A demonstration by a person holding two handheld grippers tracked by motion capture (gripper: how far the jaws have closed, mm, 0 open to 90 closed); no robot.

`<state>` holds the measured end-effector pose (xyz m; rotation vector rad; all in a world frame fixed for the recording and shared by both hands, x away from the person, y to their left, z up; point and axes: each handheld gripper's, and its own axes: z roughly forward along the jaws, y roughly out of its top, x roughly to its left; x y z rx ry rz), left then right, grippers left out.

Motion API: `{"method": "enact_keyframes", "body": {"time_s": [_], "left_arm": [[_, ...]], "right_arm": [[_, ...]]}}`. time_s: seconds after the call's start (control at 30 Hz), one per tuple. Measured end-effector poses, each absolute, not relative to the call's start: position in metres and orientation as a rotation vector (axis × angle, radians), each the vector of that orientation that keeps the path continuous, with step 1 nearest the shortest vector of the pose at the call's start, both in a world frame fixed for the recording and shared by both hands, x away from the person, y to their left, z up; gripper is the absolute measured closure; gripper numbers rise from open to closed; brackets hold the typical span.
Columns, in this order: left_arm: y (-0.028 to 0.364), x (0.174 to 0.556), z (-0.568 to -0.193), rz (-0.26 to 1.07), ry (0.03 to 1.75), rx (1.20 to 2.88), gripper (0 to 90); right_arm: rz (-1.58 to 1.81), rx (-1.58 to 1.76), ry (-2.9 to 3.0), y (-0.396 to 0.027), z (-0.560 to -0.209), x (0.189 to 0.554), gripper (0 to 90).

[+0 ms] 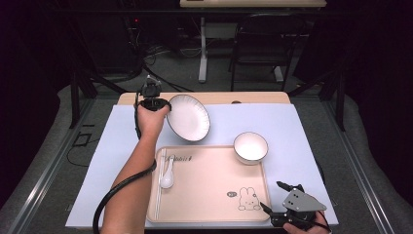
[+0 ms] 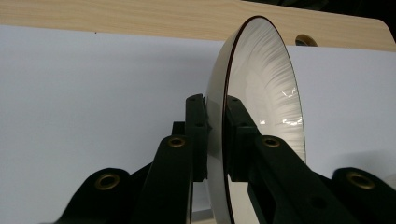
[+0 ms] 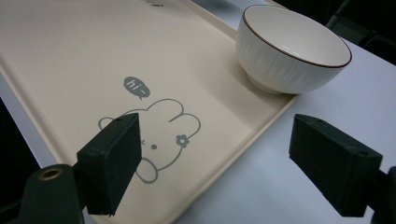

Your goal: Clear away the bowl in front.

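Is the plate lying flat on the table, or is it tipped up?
Tipped up. The left gripper pinches the plate at its rim, and in the left gripper view it stands almost on edge between the jaws.

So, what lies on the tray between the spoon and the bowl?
Nothing: in the high view the tray is bare between spoon and bowl.
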<state>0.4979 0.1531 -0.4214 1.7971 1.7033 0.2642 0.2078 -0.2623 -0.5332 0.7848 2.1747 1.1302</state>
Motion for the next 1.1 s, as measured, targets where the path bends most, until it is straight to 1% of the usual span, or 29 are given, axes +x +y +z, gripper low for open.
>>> {"method": "enact_keyframes", "body": {"time_s": [0.6,1.1], "left_arm": [[0.155,0.479,-0.407,0.250,1.611,1.882,82.5],[0.155,0.453,-0.401,0.226,1.519,1.959,82.6]], "right_arm": [[1.133,0.790,2.169,-0.262,-0.533,0.208,16.6],[1.131,0.785,2.165,-0.262,-0.533,0.208,16.6]]}}
